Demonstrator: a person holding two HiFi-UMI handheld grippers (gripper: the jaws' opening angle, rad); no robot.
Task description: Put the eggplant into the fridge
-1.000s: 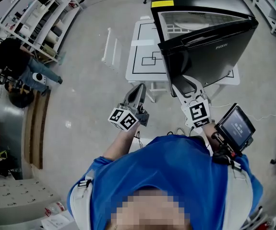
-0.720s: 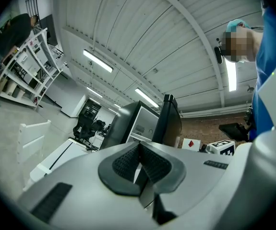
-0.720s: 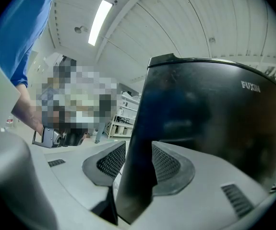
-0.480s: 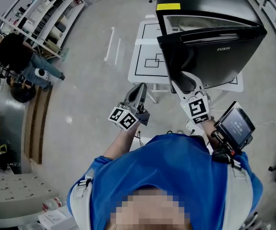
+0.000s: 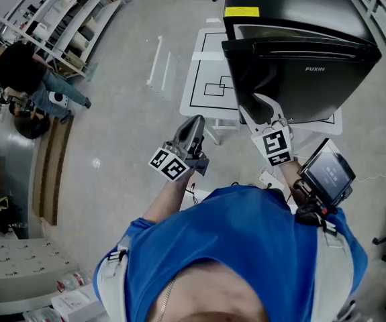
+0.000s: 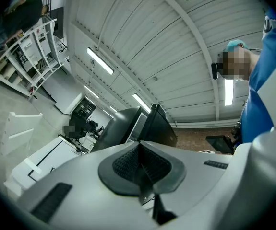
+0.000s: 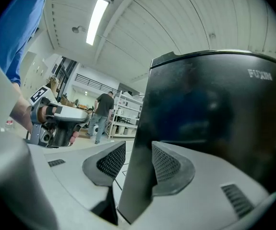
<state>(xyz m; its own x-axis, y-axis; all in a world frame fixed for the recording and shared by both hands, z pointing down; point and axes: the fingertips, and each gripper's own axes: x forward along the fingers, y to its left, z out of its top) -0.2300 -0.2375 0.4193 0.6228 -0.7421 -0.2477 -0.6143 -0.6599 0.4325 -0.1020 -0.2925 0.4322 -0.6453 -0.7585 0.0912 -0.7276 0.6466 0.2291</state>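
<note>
White brand lettering "FUXIN" on black fridge door (image 5: 300, 79), legible in head view and right gripper view. Yellow sticker (image 5: 241, 11) on fridge top: print unreadable.

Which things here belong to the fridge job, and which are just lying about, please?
Job in hand:
- fridge
- its door, edge between the open jaws of the right gripper
- left gripper, shut and empty
- no eggplant is in view

Lying about:
- table under the fridge
- shelves
- white rack on the floor
</note>
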